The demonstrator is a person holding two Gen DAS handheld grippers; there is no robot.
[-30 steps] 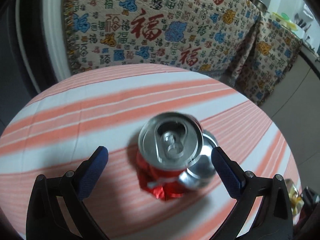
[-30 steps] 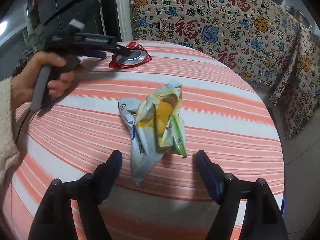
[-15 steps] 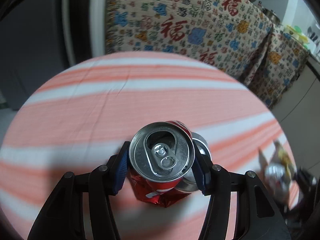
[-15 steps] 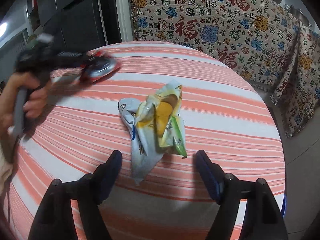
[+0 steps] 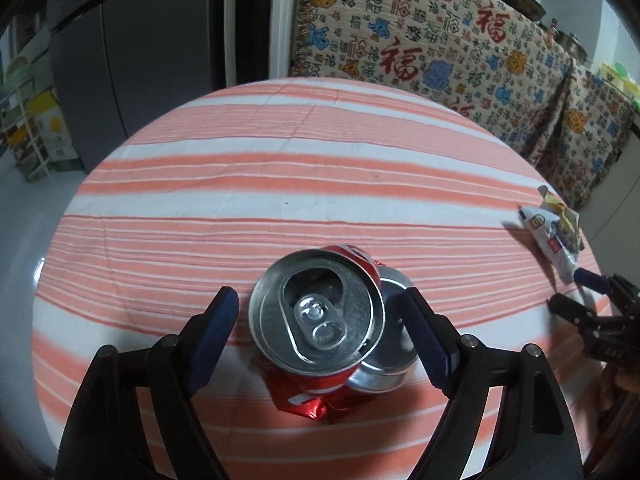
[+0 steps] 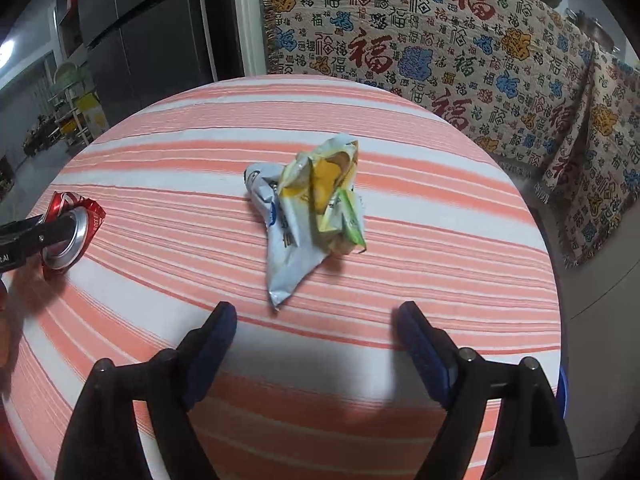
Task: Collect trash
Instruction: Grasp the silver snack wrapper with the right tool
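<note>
left wrist view: left gripper (image 5: 318, 312) tilted down, jaws just reopened, straddling crushed red aluminium can (image 5: 320, 320) unpinched; right gripper (image 6: 316, 320) wide, empty, near crumpled snack wrapper (image 6: 308, 208).

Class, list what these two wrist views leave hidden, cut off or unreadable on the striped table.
- Crushed can: in the left wrist view its own lid hides the side and label.
- Same can in the right wrist view: the left tool covers part of it.
- Snack wrapper: its print is too crumpled to read.

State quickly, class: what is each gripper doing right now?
Left gripper: open, jaws just widened, crushed can between its fingers but not pinched.
Right gripper: open, jaws just widened, empty, crumpled wrapper lying ahead of it.
</note>
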